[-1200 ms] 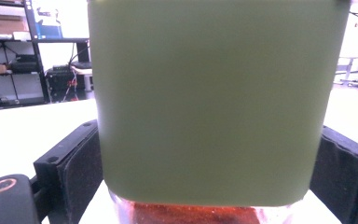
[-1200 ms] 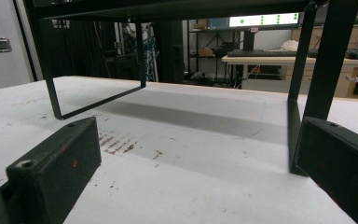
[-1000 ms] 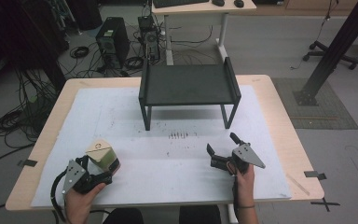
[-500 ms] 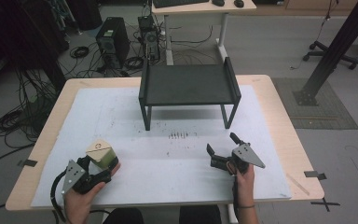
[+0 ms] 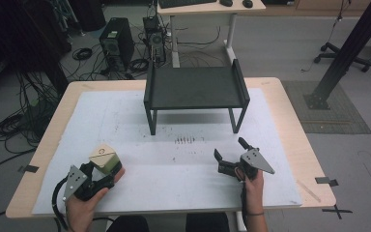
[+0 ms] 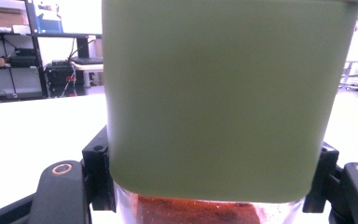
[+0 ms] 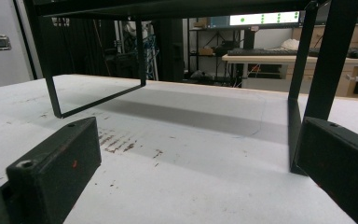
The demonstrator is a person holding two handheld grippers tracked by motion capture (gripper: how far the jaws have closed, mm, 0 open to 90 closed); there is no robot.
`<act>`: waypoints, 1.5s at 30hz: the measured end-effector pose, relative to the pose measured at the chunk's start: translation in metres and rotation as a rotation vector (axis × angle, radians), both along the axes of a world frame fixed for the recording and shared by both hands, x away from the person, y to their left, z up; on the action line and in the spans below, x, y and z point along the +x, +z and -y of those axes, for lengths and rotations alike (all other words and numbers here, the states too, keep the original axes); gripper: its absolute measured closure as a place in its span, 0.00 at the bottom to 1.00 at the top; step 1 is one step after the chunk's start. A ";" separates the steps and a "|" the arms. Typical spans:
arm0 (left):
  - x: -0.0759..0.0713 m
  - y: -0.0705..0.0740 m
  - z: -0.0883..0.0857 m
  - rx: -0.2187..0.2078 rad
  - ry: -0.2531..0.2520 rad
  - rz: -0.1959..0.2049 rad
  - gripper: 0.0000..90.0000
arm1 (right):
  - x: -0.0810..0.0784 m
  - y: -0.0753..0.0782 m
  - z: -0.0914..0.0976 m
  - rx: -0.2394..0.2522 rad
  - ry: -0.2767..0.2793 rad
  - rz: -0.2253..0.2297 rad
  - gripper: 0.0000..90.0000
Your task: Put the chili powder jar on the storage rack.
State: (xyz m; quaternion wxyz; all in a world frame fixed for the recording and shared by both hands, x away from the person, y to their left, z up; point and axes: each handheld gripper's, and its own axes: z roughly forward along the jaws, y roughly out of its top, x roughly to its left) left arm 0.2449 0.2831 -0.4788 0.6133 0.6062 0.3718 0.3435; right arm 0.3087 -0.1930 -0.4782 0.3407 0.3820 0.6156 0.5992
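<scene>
Jaws of the left gripper (image 5: 107,170) having just been closing, they are now clamping the green-lidded, square clear jar (image 5: 104,158), readying a lift, while the right gripper (image 5: 228,154) is gaping empty.

Grey floor (image 5: 280,43), tangled cables (image 5: 19,121), computer tower (image 5: 117,44), white desk (image 5: 207,8), black post (image 5: 343,53), dim light.

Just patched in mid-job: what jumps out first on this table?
The left gripper, at the table's near left corner, has just closed on a green-lidded jar with reddish contents; its jaws press the jar's sides in the left gripper view. The right gripper rests open at near right, aimed at the black rack standing at the far middle.
</scene>
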 end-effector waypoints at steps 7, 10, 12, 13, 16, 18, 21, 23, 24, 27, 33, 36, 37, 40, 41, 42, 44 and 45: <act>0.000 0.000 0.000 0.002 0.000 -0.005 0.32 | 0.000 0.000 0.000 0.000 0.000 0.000 0.00; 0.000 0.001 0.000 0.006 -0.002 -0.008 0.32 | 0.000 0.000 0.000 0.000 0.001 -0.001 0.00; 0.000 0.001 -0.001 0.010 -0.005 -0.007 0.32 | 0.000 0.000 0.000 0.001 0.001 0.000 0.00; 0.000 0.001 -0.001 0.012 -0.007 -0.007 0.32 | 0.000 0.000 0.000 0.001 0.001 0.000 0.00; 0.000 0.001 -0.001 0.015 -0.007 -0.006 0.32 | 0.000 0.000 0.000 0.001 0.001 0.000 0.00; 0.000 0.001 -0.001 0.017 -0.008 -0.005 0.32 | 0.000 0.000 0.000 0.001 0.001 0.001 0.00; 0.001 0.001 -0.001 0.018 -0.009 -0.004 0.33 | 0.000 0.000 0.000 0.000 0.001 -0.001 0.00; 0.001 0.001 -0.001 0.018 -0.010 -0.004 0.33 | 0.000 0.000 0.000 -0.001 0.001 -0.002 0.00; 0.001 0.001 -0.001 0.019 -0.010 -0.003 0.33 | 0.000 0.000 0.000 -0.002 0.001 -0.002 0.00; 0.000 0.001 -0.001 0.018 -0.009 -0.003 0.33 | 0.000 0.000 0.000 -0.002 0.000 -0.002 0.00; 0.000 0.001 -0.001 0.019 -0.009 -0.002 0.32 | 0.000 0.000 0.000 -0.003 0.000 -0.001 0.00; 0.000 0.000 -0.001 0.018 -0.010 -0.002 0.32 | 0.000 0.000 0.000 -0.002 0.000 0.000 0.00; 0.000 0.000 -0.001 0.018 -0.010 -0.002 0.32 | 0.000 0.000 0.000 -0.003 0.000 0.000 0.00; 0.000 0.000 -0.001 0.018 -0.010 -0.002 0.32 | 0.000 0.000 0.000 -0.002 0.000 0.002 0.00; 0.000 0.000 -0.001 0.018 -0.010 -0.002 0.32 | 0.000 0.000 0.000 -0.002 0.000 0.002 0.00; 0.000 0.000 -0.001 0.019 -0.010 -0.002 0.32 | 0.000 0.000 0.000 -0.002 0.000 0.002 0.00; 0.000 0.000 -0.001 0.019 -0.010 -0.002 0.32 | 0.000 0.000 0.000 -0.001 0.000 0.003 0.00; 0.000 0.000 -0.001 0.018 -0.010 -0.002 0.32 | 0.000 0.000 0.000 -0.001 0.001 0.003 0.00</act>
